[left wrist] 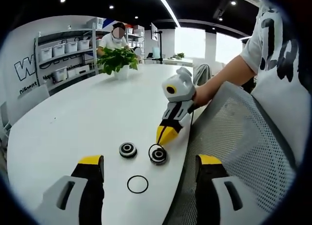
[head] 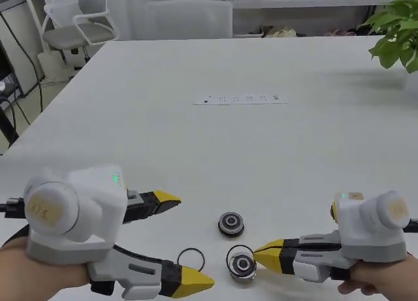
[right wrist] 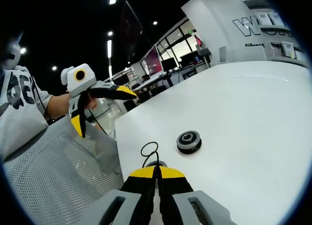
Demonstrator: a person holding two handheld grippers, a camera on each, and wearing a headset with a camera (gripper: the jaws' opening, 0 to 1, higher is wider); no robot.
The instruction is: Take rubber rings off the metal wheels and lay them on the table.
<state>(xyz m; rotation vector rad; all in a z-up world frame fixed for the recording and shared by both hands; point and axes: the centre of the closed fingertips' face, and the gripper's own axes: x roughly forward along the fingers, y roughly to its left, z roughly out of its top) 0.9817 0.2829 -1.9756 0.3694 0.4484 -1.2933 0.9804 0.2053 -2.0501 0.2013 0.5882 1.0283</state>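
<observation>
Two metal wheels lie near the front edge of the white table [head: 261,151]. The far wheel [head: 231,223] [left wrist: 128,150] [right wrist: 189,141] still wears its black rubber ring. At the near wheel [head: 243,267] [left wrist: 159,156], my right gripper [head: 259,252] [left wrist: 161,137] [right wrist: 157,170] is shut on a thin rubber ring [head: 238,252] [right wrist: 150,151] that loops up off the wheel. A loose rubber ring [head: 191,258] [left wrist: 137,184] lies flat on the table to the left. My left gripper [head: 189,240] [left wrist: 150,161] [right wrist: 103,110] hovers open above that loose ring, holding nothing.
A socket strip [head: 240,99] is set flush in the table's middle. A potted plant [head: 395,33] [left wrist: 116,60] stands at the far right corner. White chairs [head: 78,20] stand beyond the far left edge. A grey mesh chair [left wrist: 234,137] is at the near table edge.
</observation>
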